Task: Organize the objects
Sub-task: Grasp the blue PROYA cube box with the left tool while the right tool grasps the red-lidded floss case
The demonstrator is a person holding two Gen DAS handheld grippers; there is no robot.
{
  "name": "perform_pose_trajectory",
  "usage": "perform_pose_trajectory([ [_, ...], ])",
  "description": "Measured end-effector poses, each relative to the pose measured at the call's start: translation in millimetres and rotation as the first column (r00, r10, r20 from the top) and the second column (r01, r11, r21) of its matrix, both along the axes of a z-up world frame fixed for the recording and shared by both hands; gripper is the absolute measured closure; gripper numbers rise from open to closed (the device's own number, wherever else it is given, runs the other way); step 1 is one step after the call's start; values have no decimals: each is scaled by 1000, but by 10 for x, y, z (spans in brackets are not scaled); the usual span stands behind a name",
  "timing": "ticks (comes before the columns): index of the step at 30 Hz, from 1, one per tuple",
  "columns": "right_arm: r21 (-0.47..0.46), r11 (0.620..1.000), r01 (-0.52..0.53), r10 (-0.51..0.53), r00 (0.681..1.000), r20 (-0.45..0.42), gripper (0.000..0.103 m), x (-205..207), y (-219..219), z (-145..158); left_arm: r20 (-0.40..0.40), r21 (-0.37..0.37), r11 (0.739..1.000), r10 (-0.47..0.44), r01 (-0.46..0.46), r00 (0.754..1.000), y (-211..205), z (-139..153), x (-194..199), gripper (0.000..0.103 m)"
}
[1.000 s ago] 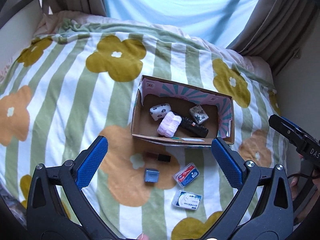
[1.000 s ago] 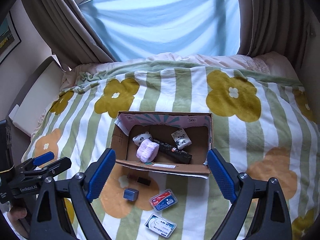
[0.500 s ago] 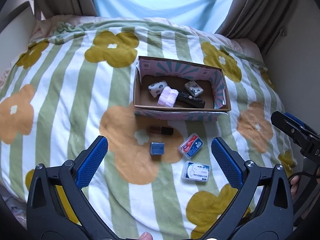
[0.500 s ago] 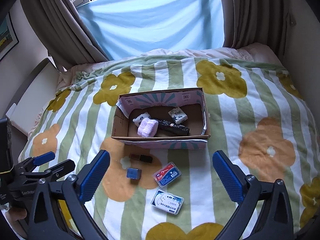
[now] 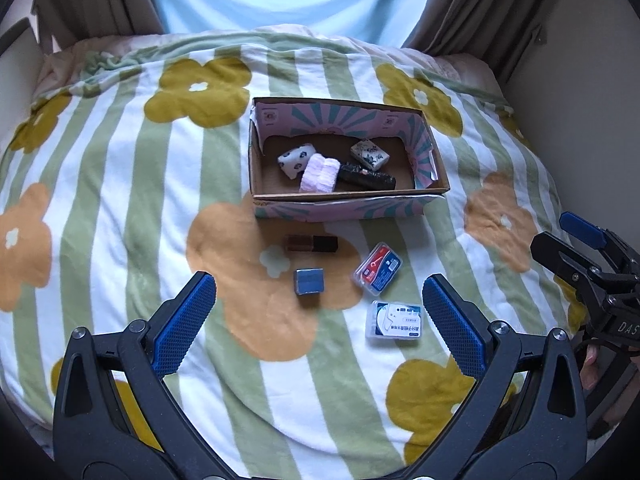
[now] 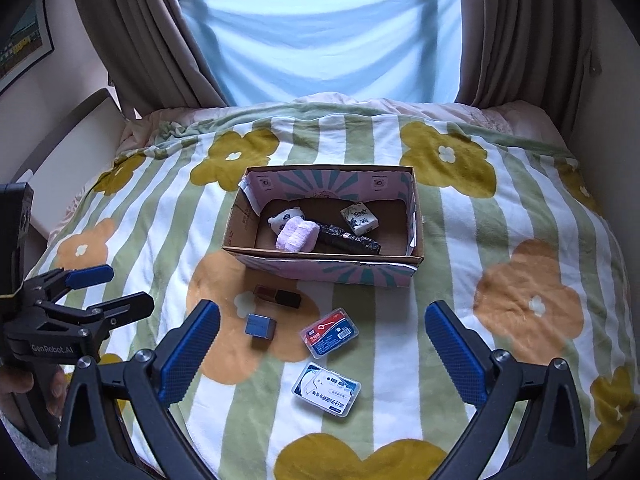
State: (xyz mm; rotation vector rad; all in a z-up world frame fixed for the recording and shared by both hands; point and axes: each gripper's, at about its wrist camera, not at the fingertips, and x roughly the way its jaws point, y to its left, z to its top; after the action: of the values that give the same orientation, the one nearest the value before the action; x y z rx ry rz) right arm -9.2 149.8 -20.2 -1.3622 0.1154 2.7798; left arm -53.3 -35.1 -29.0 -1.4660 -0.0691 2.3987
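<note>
An open cardboard box [image 5: 348, 206] [image 6: 332, 270] sits on the flowered blanket. It holds a pink towel roll [image 5: 320, 174], a spotted white pouch [image 5: 294, 158], a patterned white block [image 5: 370, 154] and a black bar [image 5: 366, 178]. In front of it lie a dark brown bar [image 5: 312, 243] [image 6: 277, 296], a small blue cube [image 5: 309, 281] [image 6: 260, 326], a red-blue plastic case [image 5: 377, 268] [image 6: 329, 333] and a white-blue plastic case [image 5: 395, 320] [image 6: 328, 389]. My left gripper [image 5: 318, 324] is open and empty above the blanket, short of the loose items. My right gripper [image 6: 322, 354] is open and empty over the two cases.
The blanket [image 5: 120, 184] covers a bed that drops off at the near edge. Curtains [image 6: 140, 32] and a blue-covered window stand behind the bed. A wall [image 5: 580, 80] runs along the right side. A headboard panel [image 6: 72, 132] is at the left.
Both grippers have pulled back and tilted down, so the box and the loose items sit higher and farther in both views. Nothing on the blanket has moved.
</note>
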Motion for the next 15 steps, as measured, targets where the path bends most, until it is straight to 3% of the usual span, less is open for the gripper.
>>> perform_pose_trajectory([
  [7,52,992,-113,111,993,26,1,-112,5,-475,-25,-1,992,-129,129,991,57,-348,-104,0],
  [12,78,981,-175,170,983,73,1,-237,29,-990,-22,-36,974,-226,225,974,193,-842,-199,0],
  [15,85,974,-210,201,974,101,1,-326,50,-1337,-11,-60,960,-273,272,962,291,-1216,-274,6],
])
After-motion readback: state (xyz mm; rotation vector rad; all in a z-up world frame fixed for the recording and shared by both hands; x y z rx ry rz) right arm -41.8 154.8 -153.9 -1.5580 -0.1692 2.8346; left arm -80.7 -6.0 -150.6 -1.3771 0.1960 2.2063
